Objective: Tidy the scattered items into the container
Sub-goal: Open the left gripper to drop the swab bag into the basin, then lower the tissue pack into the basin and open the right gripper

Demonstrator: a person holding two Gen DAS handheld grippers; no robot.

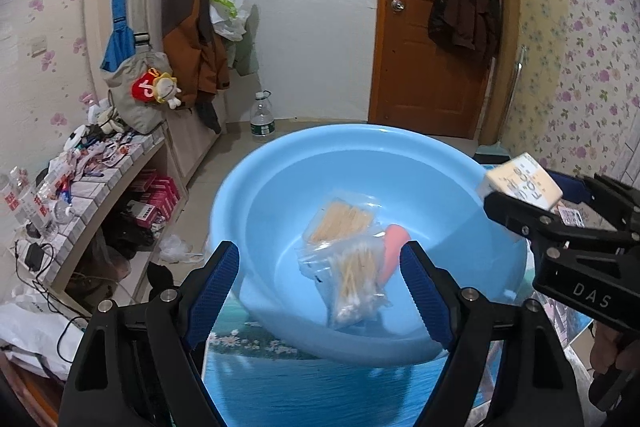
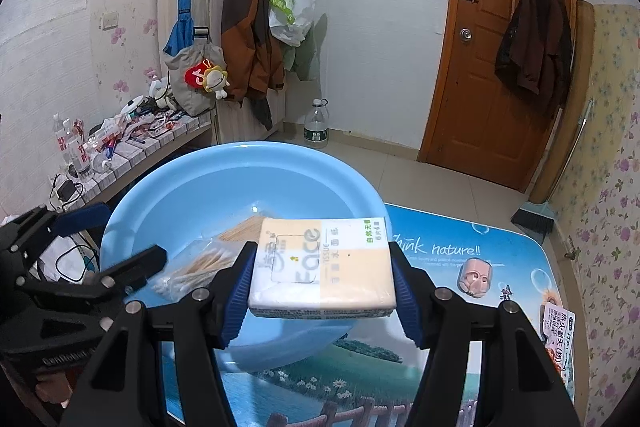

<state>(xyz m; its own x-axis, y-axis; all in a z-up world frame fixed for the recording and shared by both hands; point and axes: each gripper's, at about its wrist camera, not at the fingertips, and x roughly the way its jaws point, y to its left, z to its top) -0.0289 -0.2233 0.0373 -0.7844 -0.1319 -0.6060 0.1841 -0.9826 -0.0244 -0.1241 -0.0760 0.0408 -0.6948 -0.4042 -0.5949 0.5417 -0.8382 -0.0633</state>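
Note:
A light blue basin (image 1: 280, 155) stands on the table. In it lie a bag of cotton swabs (image 1: 358, 283), a bag of wooden sticks (image 1: 340, 219) and a salmon-pink item (image 1: 394, 247). My left gripper (image 1: 320, 259) hangs open above the basin's near side, nothing between its blue pads. My right gripper (image 2: 322, 255) is shut on a pack of facial tissue (image 2: 324, 267), held above the basin (image 2: 200, 163) at its right side. The tissue pack (image 1: 520, 183) and the right gripper (image 1: 532, 203) also show at the right of the left wrist view. The left gripper (image 2: 120, 235) shows at the left of the right wrist view.
The table wears a blue scenic cover (image 2: 440, 239). On it, right of the basin, lie a small face-shaped figure (image 2: 474, 277) and a printed packet (image 2: 558, 331). A cluttered shelf (image 1: 100, 167) runs along the left wall. A water bottle (image 2: 317, 125) stands on the floor by a brown door (image 2: 500, 67).

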